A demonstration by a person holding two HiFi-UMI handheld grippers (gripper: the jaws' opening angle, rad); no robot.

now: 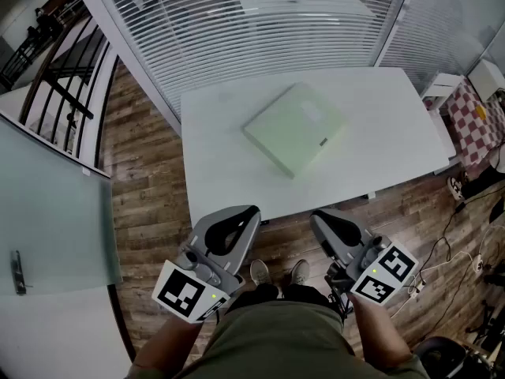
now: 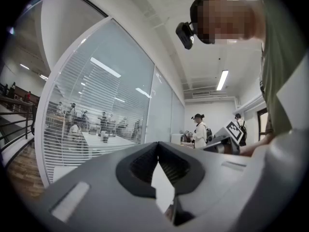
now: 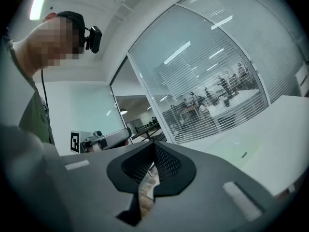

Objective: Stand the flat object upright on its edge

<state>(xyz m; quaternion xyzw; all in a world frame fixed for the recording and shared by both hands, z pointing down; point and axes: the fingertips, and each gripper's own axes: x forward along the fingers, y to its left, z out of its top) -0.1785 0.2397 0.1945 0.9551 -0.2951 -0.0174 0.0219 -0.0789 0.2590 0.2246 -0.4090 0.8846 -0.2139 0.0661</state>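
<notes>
Left gripper (image 1: 243, 213): jaws together, tips meeting, nothing between them. Held low in front of the person's waist, over the wood floor (image 1: 150, 160), short of the counter's near edge. Its marker cube (image 1: 188, 293) sits toward the body.

Right gripper (image 1: 322, 216): jaws likewise closed tip to tip and empty. Same height, just beside the left one, also short of the counter (image 1: 387, 144). Marker cube (image 1: 384, 273) at its rear.

Both grippers point up and away from the floor. Their own views take in ceiling, glass wall and the wearer's shoulder.

Between the two grippers, lower down: the toes of the person's shoes (image 1: 276, 272) on the floor.

Flat object (image 1: 296, 129): a pale green, square, box-like slab, lying flat on its broad face near the middle of the white counter, turned corner-on to the person. Small dark mark on its right side edge. Well apart from both grippers; neither touches it.

Beyond the counter: glass wall with white blinds (image 1: 237, 22). Left: frosted glass panel (image 1: 47, 212), then a dark railing (image 1: 55, 85). Right: red-checked cloth (image 1: 473, 121), cables (image 1: 465, 259) on the floor.
</notes>
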